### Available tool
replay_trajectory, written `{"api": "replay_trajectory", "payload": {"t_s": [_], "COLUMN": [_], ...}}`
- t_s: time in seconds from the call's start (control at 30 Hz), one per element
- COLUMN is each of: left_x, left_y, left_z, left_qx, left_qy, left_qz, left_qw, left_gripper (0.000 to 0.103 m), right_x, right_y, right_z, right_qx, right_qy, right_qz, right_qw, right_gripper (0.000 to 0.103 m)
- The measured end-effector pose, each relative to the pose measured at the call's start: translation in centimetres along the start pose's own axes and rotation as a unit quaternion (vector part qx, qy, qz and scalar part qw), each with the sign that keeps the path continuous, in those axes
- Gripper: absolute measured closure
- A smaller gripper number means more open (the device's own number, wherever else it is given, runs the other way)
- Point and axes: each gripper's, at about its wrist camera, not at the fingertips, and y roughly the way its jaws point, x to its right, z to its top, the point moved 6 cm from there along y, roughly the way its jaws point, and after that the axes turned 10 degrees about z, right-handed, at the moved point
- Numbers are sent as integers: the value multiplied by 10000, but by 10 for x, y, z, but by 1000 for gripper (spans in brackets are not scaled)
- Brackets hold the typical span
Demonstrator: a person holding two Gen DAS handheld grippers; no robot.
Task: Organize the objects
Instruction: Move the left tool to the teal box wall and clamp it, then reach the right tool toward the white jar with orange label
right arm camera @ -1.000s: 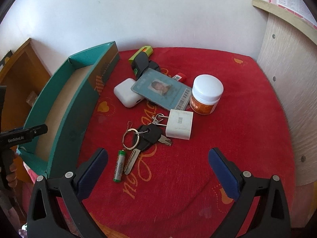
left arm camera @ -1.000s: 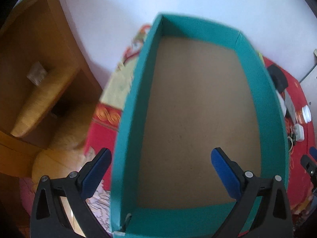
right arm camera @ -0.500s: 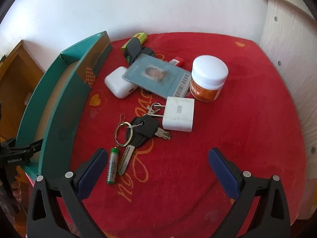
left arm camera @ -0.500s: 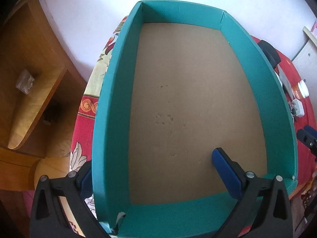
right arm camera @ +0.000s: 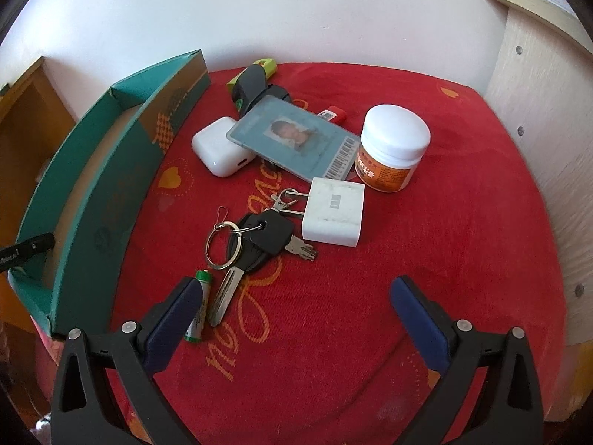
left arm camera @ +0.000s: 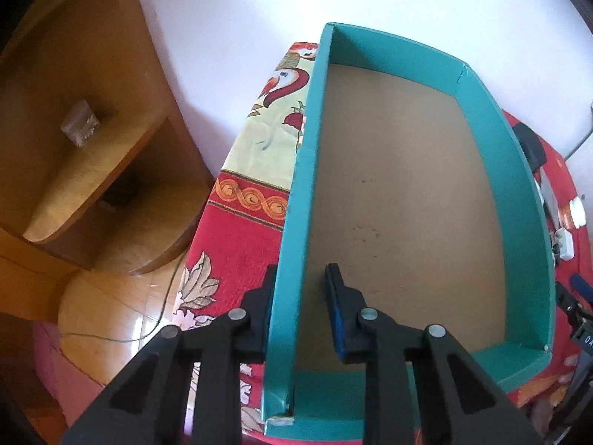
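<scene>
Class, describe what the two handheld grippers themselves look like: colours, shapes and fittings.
Both match: the left gripper and right gripper have black triangular-cutout frames, silver round rivets and two fingers with dark blue pads. No cables or sleeves show.

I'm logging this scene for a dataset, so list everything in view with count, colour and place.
box: 1, teal, brown floor, left edge of cloth
cloth: 1, red, covers the surface
earbud case: 1, white, under card's left end
ID card: 1, grey-blue, centre back
jar: 1, white lid, orange label, right of card
charger: 1, white, centre
keys: 1 bunch, black heads, beside charger
battery: 1, green and white, near front
wooden shelf: 1, brown, left
left gripper: 1, black, astride box's left wall
right gripper: 1, black, open above cloth
</scene>
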Motion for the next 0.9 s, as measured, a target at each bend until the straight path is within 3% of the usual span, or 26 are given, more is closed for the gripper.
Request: {"api": "replay_trajectory", "payload": {"t_s": [0.07, 0.17, 0.23, 0.47, 0.6, 0.7, 0.9], "left_x": [1, 8, 18, 30, 35, 31, 27], "left_y": [-1, -1, 0, 6, 12, 15, 17], "left_z": [-1, -5, -3, 11, 11, 14, 18], "left_qx": [40, 135, 181, 493, 952, 894, 1049], "left_qy": [43, 169, 304, 639, 1470, 1408, 1745], "left_qz": [-30, -254, -300, -66, 468, 143, -97], "left_qw": [10000, 9994, 9989, 9967, 9834, 9859, 9790], "left_gripper": [82, 94, 94, 94, 92, 92, 92], "right_x": [0, 0, 2, 14, 12, 13, 8], "right_y": [0, -1, -3, -13, -13, -14, -16], "right_z": [0, -1, 2, 2, 1, 1, -2], "right_qx": [21, -131, -148, -148, -182, -176, -178], "right_qy": [-11, -8, 179, 480, 436, 501, 527], "right_qz": [2, 45, 144, 375, 349, 380, 398], "right_qw": [10000, 9999, 9996, 9980, 9983, 9979, 9977], "right_gripper": [0, 0, 3, 15, 16, 17, 18]}}
